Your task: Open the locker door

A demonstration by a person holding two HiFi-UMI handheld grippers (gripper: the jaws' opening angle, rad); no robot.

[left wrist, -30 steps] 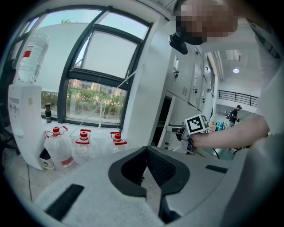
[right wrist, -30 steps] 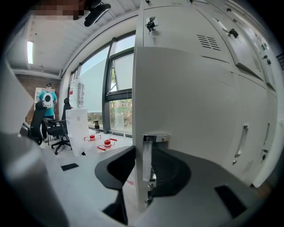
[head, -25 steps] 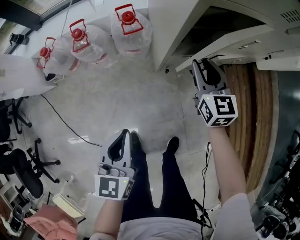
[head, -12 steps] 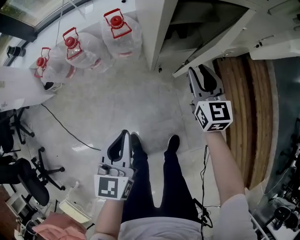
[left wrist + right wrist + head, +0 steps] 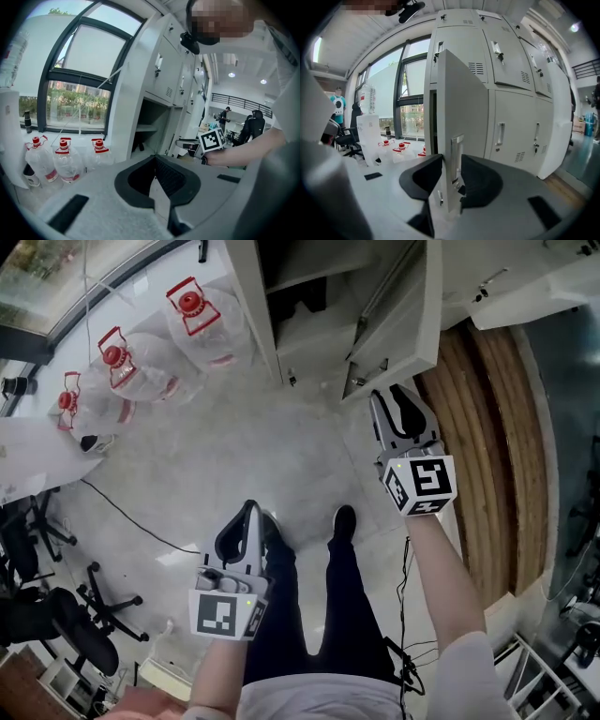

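The grey locker door (image 5: pixel 403 306) stands swung out from its open compartment (image 5: pixel 309 296). My right gripper (image 5: pixel 389 395) is at the door's free edge, at its lower corner in the head view. In the right gripper view the door (image 5: pixel 461 117) runs between the jaws, and the gripper (image 5: pixel 449 161) is shut on its metal handle plate (image 5: pixel 457 154). These jaws have just been opening a little, with the door edge still between them. My left gripper (image 5: pixel 251 510) hangs low over the floor by the person's shoes, shut and holding nothing (image 5: pixel 154 159).
Three large water bottles with red caps (image 5: pixel 192 320) stand on the floor left of the lockers. More shut lockers (image 5: pixel 511 93) lie to the door's right. Office chairs (image 5: pixel 56 615), a floor cable (image 5: pixel 122 507) and a wooden floor strip (image 5: pixel 478 427) are nearby. People (image 5: pixel 255 122) stand far off.
The locker door has swung further open, and my right gripper has come back toward the person with it. More of the compartment's inside shows. The left gripper keeps its place in the picture.
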